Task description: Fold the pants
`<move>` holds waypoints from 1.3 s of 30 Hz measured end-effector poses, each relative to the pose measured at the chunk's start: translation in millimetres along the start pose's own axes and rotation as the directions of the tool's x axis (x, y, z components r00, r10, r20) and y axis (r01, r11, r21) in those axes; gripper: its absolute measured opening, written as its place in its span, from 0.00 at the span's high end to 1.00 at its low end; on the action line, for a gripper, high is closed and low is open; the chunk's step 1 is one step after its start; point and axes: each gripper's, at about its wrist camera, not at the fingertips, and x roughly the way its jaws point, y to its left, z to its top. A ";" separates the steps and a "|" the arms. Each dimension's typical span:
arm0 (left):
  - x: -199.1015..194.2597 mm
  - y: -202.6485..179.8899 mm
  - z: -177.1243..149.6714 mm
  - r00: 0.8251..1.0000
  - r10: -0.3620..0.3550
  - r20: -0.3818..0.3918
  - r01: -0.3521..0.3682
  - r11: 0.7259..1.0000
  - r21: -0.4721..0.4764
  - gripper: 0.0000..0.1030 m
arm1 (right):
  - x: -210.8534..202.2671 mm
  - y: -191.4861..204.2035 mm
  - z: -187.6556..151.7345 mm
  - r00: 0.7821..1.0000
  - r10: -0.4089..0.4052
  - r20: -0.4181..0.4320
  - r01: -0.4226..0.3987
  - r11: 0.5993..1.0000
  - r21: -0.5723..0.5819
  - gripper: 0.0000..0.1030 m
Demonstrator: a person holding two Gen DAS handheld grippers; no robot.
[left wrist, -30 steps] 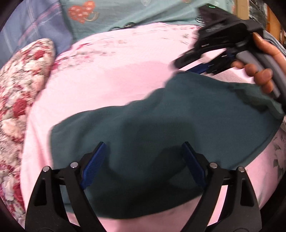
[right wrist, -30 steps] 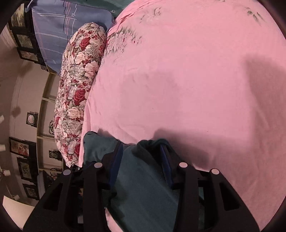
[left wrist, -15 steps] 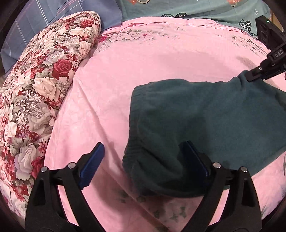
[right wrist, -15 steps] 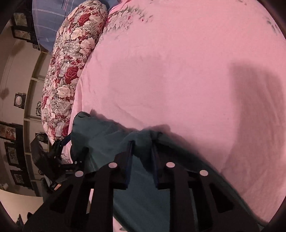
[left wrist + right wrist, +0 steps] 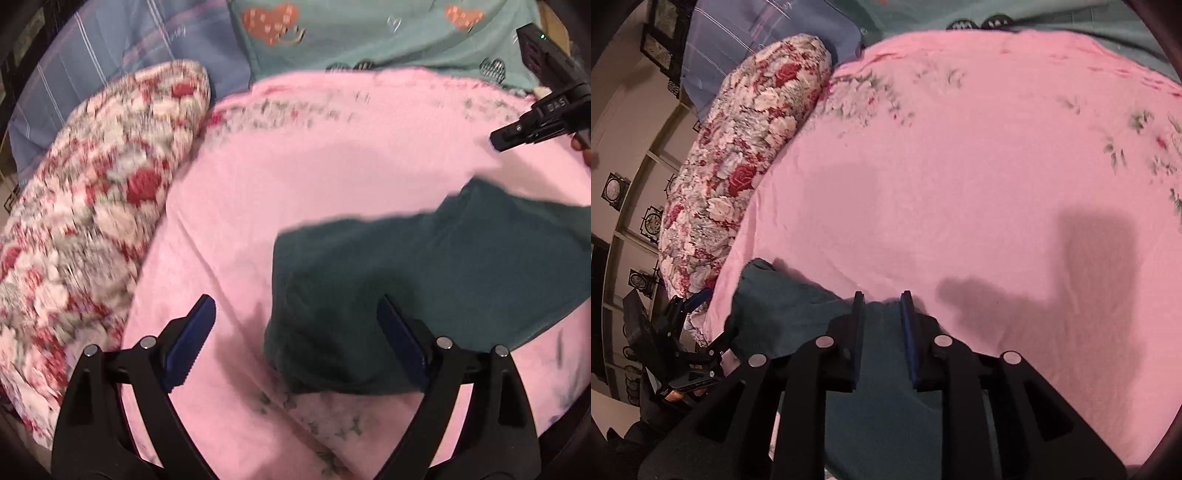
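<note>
The dark teal pants (image 5: 424,280) lie folded on the pink bedsheet (image 5: 332,166). My left gripper (image 5: 295,332) is open and empty, its blue pads wide apart just above the near left corner of the pants. In the right wrist view the pants (image 5: 798,314) lie under my right gripper (image 5: 882,321), whose jaws stand a narrow gap apart over the cloth's far edge without pinching it. The right gripper also shows in the left wrist view (image 5: 532,125), lifted clear of the pants. The left gripper shows in the right wrist view (image 5: 687,332).
A red floral bolster pillow (image 5: 92,221) lies along the left side of the bed. A blue plaid pillow (image 5: 110,55) and a teal heart-print pillow (image 5: 369,33) sit at the head. The bed edge and a wall with framed pictures (image 5: 617,188) are on the left.
My right gripper has let go of the pants' edge and lifted away; the cloth has dropped flat onto the sheet. My left gripper has pulled back and tilted up.
</note>
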 end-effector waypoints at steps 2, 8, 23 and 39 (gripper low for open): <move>-3.6 -10.7 21.0 0.999 -0.018 0.041 0.018 1.000 0.010 0.12 | -4.1 13.1 -0.5 0.999 0.034 0.013 -0.034 0.999 -0.017 0.80; 85.1 -45.9 54.7 0.997 0.024 -0.072 -0.022 0.999 0.032 0.13 | 56.9 20.1 -16.0 0.996 0.035 -0.086 -0.031 0.999 0.042 0.81; 84.6 9.4 22.7 0.994 0.075 -0.085 -0.084 0.990 -0.112 0.09 | 30.9 8.1 -36.8 0.995 0.075 -0.064 -0.071 0.996 0.054 0.85; 32.5 0.4 -42.1 0.982 0.158 -0.101 -0.162 0.986 -0.030 0.07 | -0.8 13.4 -142.6 0.995 0.056 -0.079 -0.056 0.998 0.005 0.76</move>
